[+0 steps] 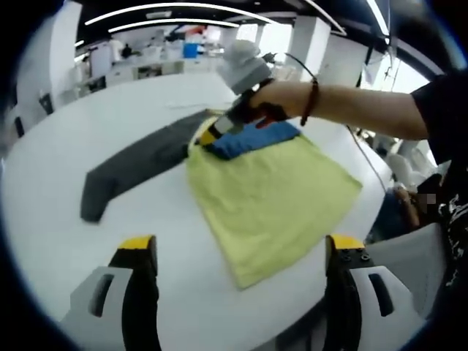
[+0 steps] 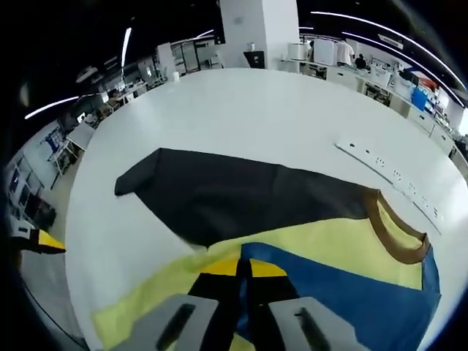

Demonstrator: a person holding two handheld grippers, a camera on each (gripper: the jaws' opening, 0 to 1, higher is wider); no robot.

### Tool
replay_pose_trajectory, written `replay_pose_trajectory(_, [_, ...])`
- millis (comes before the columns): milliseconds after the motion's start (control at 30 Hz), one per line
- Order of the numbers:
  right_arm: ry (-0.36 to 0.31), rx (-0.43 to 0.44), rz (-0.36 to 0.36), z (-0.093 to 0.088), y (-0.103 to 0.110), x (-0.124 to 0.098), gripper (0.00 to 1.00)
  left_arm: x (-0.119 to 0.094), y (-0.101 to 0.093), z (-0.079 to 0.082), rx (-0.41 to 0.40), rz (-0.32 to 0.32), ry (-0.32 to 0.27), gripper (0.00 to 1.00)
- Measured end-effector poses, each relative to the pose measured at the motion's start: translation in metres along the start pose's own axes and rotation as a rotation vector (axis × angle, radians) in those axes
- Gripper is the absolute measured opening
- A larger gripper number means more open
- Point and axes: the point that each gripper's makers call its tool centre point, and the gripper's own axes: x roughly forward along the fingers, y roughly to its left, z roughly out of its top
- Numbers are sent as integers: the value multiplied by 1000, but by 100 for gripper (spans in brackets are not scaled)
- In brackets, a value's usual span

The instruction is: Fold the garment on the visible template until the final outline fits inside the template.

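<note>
A yellow garment lies spread on the white table, its dark grey sleeve stretched out to the left. A blue panel is folded over its far edge. A person's hand holds my right gripper at that edge, shut on the blue and yellow fabric. In the right gripper view the jaws of the right gripper are pinched together on the garment, beside the blue panel, with the grey sleeve and a brown collar beyond. My left gripper hovers open above the garment's near corner.
A white power strip lies on the table past the collar. The person's forearm reaches in from the right over the table's edge. Office desks and pillars stand far behind.
</note>
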Motion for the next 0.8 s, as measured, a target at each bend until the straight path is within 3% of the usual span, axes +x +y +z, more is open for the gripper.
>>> replay_pose_trajectory(233, [13, 14, 21, -5, 6, 3, 0, 0, 0, 0, -1, 1, -1, 92])
replay_pose_trajectory(400, [16, 15, 35, -7, 11, 4, 8, 1, -1, 1, -1, -2, -1, 92])
replay_pose_trajectory(800, [-23, 13, -1, 5, -4, -18, 41, 0, 0, 4, 2, 9, -7, 94])
